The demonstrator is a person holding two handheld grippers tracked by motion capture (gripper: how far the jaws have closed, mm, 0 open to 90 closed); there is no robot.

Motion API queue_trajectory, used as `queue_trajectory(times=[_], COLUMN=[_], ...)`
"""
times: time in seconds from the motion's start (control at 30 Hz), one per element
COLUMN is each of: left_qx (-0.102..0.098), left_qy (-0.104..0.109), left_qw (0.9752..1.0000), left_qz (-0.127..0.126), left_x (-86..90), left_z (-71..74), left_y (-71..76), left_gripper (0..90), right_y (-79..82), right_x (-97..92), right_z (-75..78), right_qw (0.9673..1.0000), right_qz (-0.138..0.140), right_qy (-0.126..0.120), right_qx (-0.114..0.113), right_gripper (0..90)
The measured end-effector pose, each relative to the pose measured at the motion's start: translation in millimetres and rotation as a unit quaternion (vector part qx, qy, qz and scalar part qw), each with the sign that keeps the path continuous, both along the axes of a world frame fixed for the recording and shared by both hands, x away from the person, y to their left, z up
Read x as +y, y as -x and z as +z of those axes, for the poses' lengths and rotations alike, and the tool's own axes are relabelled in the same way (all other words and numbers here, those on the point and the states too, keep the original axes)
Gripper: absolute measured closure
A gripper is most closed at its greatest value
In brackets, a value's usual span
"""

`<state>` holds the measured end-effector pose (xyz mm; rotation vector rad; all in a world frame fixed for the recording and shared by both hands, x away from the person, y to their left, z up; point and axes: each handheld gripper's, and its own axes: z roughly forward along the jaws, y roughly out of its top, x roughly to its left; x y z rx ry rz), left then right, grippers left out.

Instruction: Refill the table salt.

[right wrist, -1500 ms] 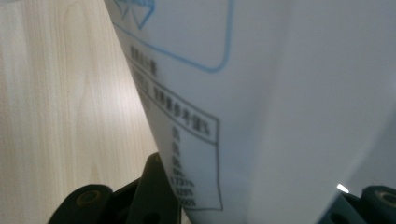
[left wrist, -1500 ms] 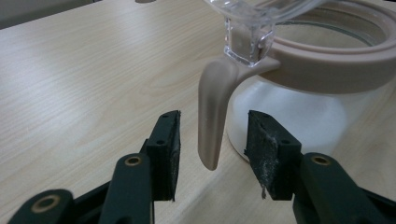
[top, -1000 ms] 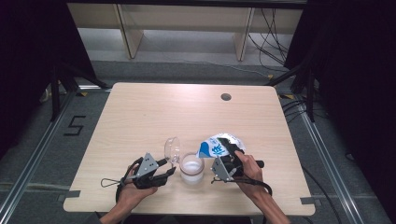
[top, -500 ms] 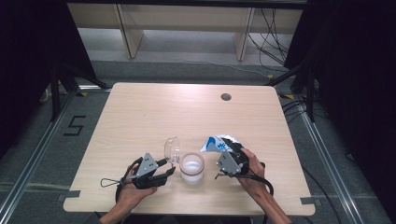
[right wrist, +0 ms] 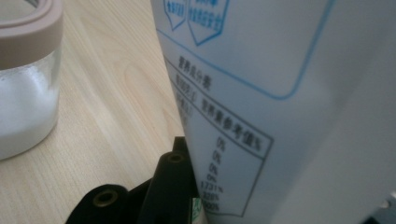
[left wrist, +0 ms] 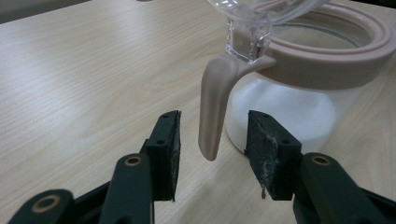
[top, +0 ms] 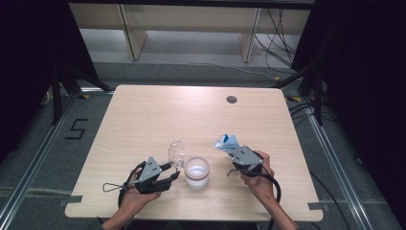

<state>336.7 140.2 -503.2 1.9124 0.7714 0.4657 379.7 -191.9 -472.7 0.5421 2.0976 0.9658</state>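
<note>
**Jar filled, bag coming down; lid not yet closed**

Progress, judged from the layout: the glass jar [top: 197,171] stands open on the table [top: 143,120], between the two grippers, with white powder well up its wall; the pour looks done or nearly so. Its clear hinged lid [top: 176,153] is tipped up and back, on the side toward the left gripper. Left to do, as I read it: set the bag aside, swing the lid down, press the latch.

Left gripper [top: 165,176]: jaws roughly half open, one to each side of the beige latch tab [left wrist: 212,109] that hangs from the jar's collar; in the left gripper view neither pad [left wrist: 168,149] touches the tab, so it holds nothing; the jar sits just ahead of the jaws, the tab directly between them.

Right gripper [top: 235,165]: closed almost fully on the white-and-blue bag [top: 227,142]; the right gripper view has the printed bag wall [right wrist: 261,93] rising straight out of the jaws, the jar just off to that view's left. The far end of the bag rests low, beyond the gripper.

Against the frame a second earlier: the bag was then raised and spread wide beside the jar mouth; now it lies lower and smaller, drawn away from the jar with the right hand; the left gripper, jar and lid sit where they were; left jaw gap unchanged.
</note>
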Motion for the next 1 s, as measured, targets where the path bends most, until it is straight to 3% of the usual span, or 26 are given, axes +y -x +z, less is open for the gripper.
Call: queue_trajectory(times=[0.03, 0.07, 0.27, 0.33, 0.4, 0.43, 0.57, 0.67, 0.8, 1.0], left_qx=[0.000, -0.002, 0.002, 0.003, -0.003, -0.002, 0.001, 0.005, 0.004, 0.003], left_qy=[0.000, 0.001, 0.007, 0.006, 0.001, 0.002, 0.005, 0.008, 0.009, 0.009], left_qw=[1.0000, 1.0000, 1.0000, 1.0000, 1.0000, 1.0000, 1.0000, 0.9999, 0.9999, 0.9999], left_qz=[0.000, 0.002, 0.002, 0.001, -0.001, -0.001, 0.000, 0.004, 0.005, 0.006], left_x=[0.0, 0.0, -0.4, -0.2, 0.5, 0.4, 0.2, 0.5, 0.7, 1.0], left_z=[0.0, -0.3, -0.6, -0.5, 0.1, -0.1, -0.4, -0.1, 0.2, 0.2], left_y=[0.0, 0.1, 0.4, 0.4, 0.2, 0.3, 0.2, 0.7, 0.8, 0.8], left_gripper=[54.8, 54.8, 54.5, 54.5, 54.3, 54.0, 53.4, 52.2, 51.5, 50.7], right_y=[0.0, -1.6, -6.0, -8.8, -10.3, -12.4, -15.4, -20.0, -21.7, -24.0], right_x=[0.0, -2.9, -7.9, -12.9, -15.0, -19.0, -24.1, -32.0, -35.2, -40.4], right_z=[0.0, -1.3, -3.0, -4.7, -5.2, -6.6, -9.4, -13.4, -14.8, -16.5], right_qw=[1.0000, 0.9998, 0.9993, 0.9978, 0.9972, 0.9956, 0.9931, 0.9882, 0.9869, 0.9841], right_qz=[0.000, -0.003, -0.007, -0.014, -0.016, -0.022, -0.033, -0.046, -0.054, -0.061], right_qy=[0.000, -0.016, -0.031, -0.055, -0.061, -0.073, -0.089, -0.115, -0.126, -0.136], right_qx=[0.000, 0.012, 0.019, 0.035, 0.040, 0.054, 0.069, 0.089, 0.085, 0.097], right_gripper=[78.8, 78.9, 79.0, 79.0, 79.0, 79.0, 79.2, 79.3, 79.6, 79.8])
